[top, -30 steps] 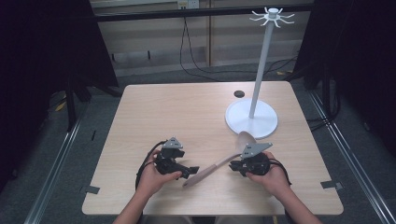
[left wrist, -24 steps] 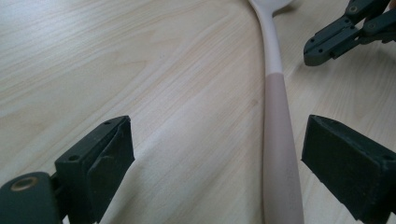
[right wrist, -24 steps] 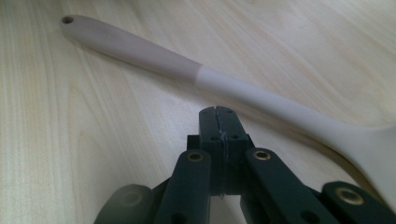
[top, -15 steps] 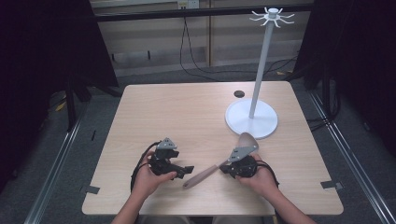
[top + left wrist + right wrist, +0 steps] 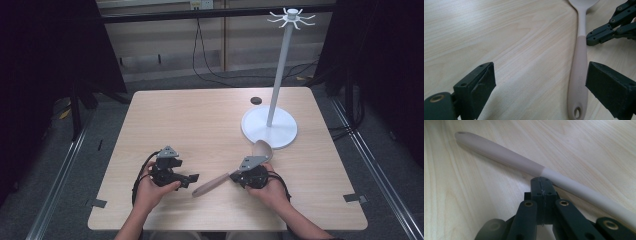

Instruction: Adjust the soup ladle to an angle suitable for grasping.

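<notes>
— Left gripper (image 5: 192, 178), lower left of centre in the high view: jaws apart, nothing pressed between; in the left gripper view, black pads (image 5: 477, 86) wide at the lower corners, bare wood between.

— And the long beige plastic spoon with a paler bowl (image 5: 235, 170)?

— Flat on the light wooden table (image 5: 200, 120), lower middle of the high view, handle end toward lower left, bowl toward the upper right, close beside the round white base of the tall white hook stand (image 5: 270, 125); in the left gripper view, handle just inside the right pad, whether touching unclear.

— Right gripper (image 5: 541, 185)?

— Jaws fully together, nothing between; tips right against the spoon's shaft at the colour change, centre of the right gripper view; contact likely, not certain.

— Anything else?

— Small black disc (image 5: 256, 100) near the table's far edge, upper middle.
</notes>
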`<action>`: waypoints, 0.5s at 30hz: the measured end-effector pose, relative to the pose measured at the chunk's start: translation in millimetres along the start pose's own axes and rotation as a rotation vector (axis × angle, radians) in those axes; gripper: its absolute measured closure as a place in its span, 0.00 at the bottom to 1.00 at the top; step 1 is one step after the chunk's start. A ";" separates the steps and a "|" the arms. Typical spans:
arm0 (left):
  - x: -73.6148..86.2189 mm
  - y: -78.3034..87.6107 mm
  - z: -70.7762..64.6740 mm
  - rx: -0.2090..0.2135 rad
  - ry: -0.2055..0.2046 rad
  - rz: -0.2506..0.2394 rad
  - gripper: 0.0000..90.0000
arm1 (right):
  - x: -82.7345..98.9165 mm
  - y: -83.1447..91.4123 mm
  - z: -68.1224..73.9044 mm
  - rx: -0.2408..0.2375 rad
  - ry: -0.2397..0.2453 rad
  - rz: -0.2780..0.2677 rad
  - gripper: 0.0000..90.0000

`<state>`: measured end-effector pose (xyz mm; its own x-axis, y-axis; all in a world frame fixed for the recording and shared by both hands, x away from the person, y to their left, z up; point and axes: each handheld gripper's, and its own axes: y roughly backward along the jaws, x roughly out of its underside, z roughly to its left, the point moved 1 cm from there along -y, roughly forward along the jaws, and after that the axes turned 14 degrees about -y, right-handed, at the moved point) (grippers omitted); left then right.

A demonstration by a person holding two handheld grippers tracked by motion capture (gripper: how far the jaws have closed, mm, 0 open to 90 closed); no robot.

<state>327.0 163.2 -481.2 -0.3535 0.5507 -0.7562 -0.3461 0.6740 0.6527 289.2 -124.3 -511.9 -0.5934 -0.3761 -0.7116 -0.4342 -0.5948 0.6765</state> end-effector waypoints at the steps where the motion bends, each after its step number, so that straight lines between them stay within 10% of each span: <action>1: -0.3 0.3 0.5 -0.003 0.000 0.000 0.10 | -0.5 -1.1 0.1 0.000 0.001 -0.006 1.00; 15: -0.7 3.0 5.9 -0.001 0.016 -0.019 0.10 | -8.3 -11.0 -0.4 0.027 -0.049 -0.020 1.00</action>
<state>331.3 167.7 -479.0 -0.3604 0.5301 -0.7676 -0.3534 0.6839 0.6383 299.1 -114.9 -513.5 -0.6163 -0.3285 -0.7157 -0.4642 -0.5825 0.6672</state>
